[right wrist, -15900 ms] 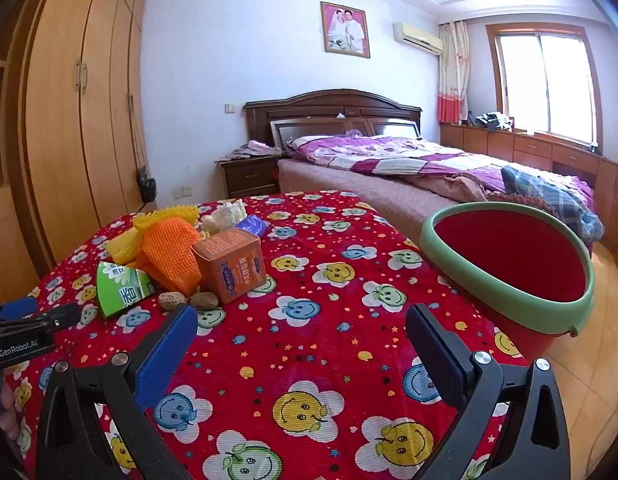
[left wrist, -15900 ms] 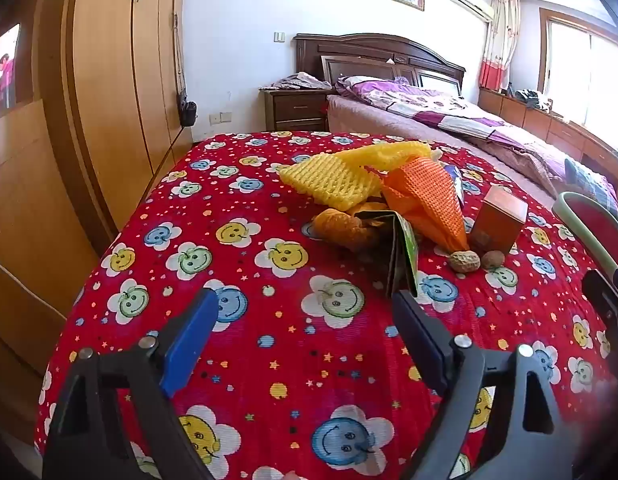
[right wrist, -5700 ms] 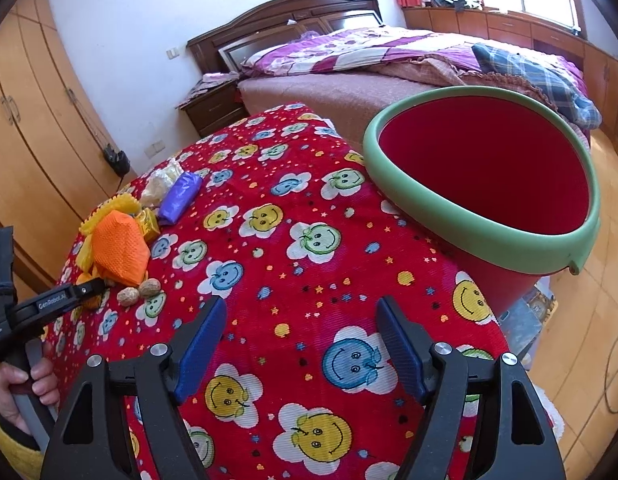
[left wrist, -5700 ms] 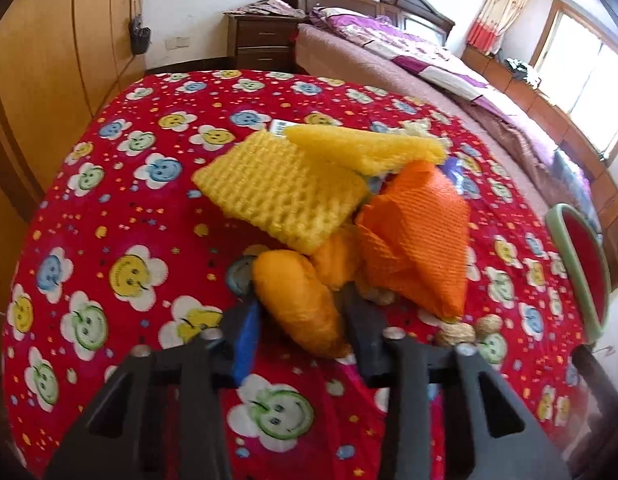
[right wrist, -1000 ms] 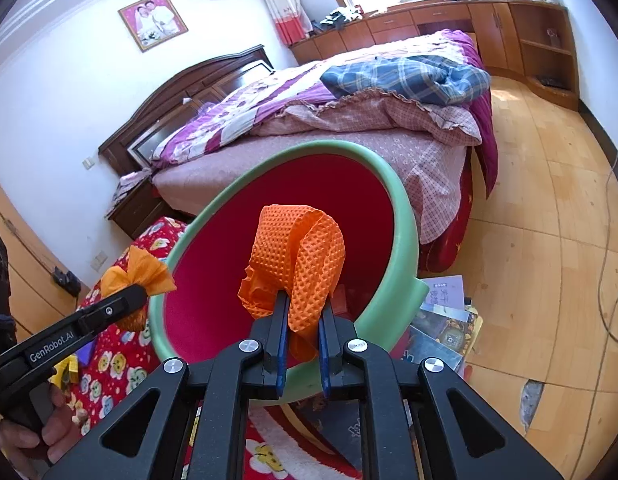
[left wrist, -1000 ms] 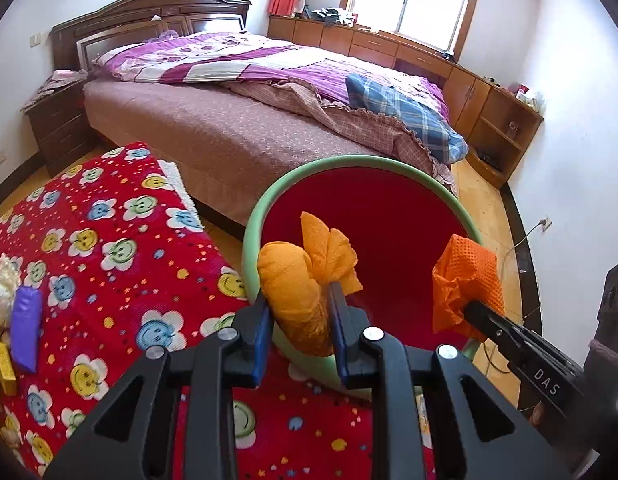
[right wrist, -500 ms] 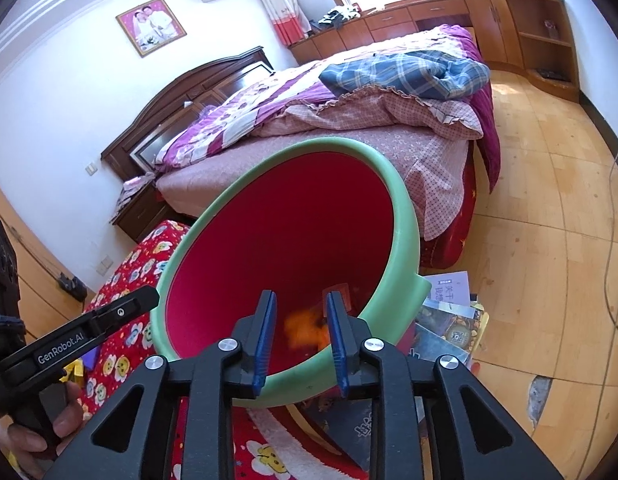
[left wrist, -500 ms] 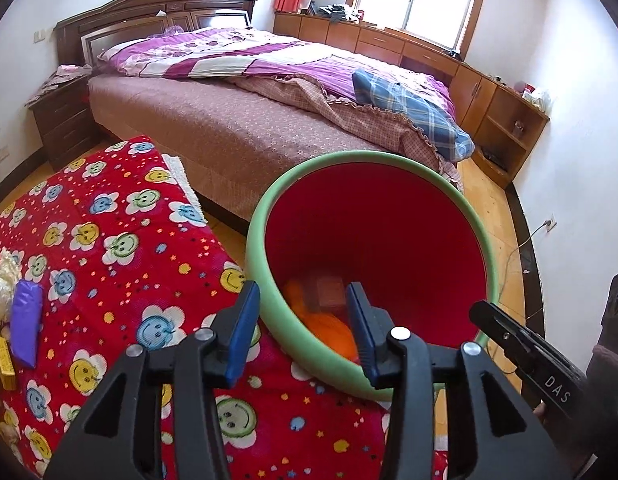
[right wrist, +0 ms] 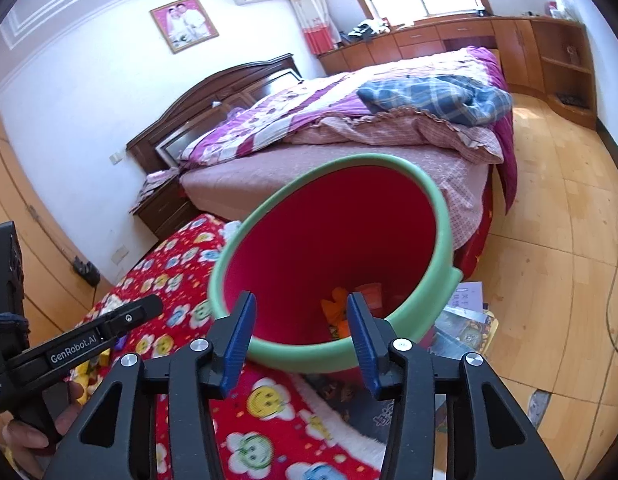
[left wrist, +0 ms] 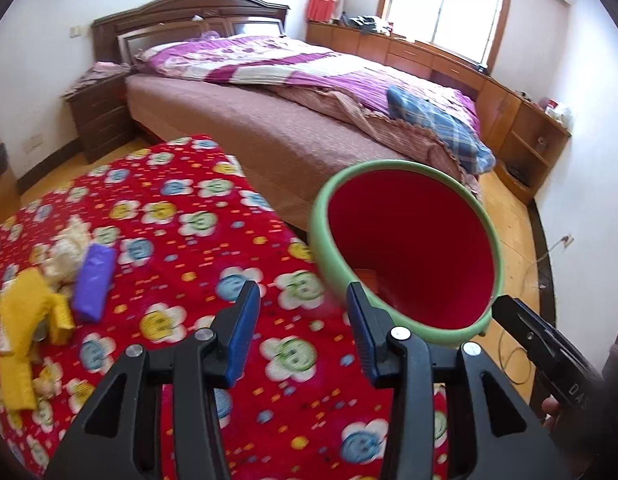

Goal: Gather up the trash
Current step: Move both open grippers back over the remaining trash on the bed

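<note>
Crumpled orange trash (right wrist: 338,307) lies in the round, smooth red bin (right wrist: 441,216); both hand-held grippers part-open, empty.

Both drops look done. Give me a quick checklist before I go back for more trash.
1. Left claw empty, jaws apart: ok.
2. Right claw empty, jaws opening: ok.
3. Orange trash pieces inside the red bin with green rim: ok.
4. Trash left on the red smiley-print tablecloth: purple wrapper, yellow foam netting, pale crumpled wad: not ok.
5. Whether more trash lies beyond the left edge: cannot tell.
</note>
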`<state>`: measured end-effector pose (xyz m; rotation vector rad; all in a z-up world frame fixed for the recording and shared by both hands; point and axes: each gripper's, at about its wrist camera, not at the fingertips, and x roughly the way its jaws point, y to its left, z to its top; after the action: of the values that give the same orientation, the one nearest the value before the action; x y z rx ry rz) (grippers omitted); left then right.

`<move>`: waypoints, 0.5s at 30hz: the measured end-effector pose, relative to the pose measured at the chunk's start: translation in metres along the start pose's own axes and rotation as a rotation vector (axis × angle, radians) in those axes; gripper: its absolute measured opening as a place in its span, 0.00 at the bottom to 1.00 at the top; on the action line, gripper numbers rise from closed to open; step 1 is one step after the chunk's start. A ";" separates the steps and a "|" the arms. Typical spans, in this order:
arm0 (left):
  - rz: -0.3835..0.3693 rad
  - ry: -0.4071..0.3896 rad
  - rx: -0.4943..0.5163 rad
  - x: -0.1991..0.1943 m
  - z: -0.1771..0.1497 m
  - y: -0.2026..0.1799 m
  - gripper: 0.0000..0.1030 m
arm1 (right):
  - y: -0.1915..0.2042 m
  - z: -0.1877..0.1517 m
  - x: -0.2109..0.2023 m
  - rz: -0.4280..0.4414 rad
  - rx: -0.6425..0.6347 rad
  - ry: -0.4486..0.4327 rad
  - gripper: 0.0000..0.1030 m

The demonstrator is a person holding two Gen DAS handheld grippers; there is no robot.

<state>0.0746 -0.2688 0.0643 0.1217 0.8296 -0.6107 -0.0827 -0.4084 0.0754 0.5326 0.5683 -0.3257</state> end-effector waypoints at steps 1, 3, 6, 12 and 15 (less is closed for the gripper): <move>0.009 -0.002 -0.004 -0.003 -0.001 0.003 0.44 | 0.003 -0.001 -0.001 0.007 -0.004 0.002 0.47; 0.022 -0.007 -0.019 -0.012 -0.005 0.011 0.44 | 0.010 -0.005 -0.004 0.019 -0.013 0.008 0.50; 0.046 -0.014 -0.043 -0.024 -0.011 0.025 0.44 | 0.021 -0.009 -0.006 0.035 -0.029 0.016 0.52; 0.113 -0.027 -0.096 -0.047 -0.024 0.061 0.44 | 0.041 -0.018 -0.009 0.062 -0.063 0.028 0.57; 0.161 -0.028 -0.131 -0.056 -0.031 0.084 0.44 | 0.050 -0.021 -0.009 0.076 -0.073 0.037 0.60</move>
<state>0.0719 -0.1638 0.0730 0.0603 0.8217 -0.4045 -0.0772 -0.3541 0.0847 0.4888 0.5918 -0.2226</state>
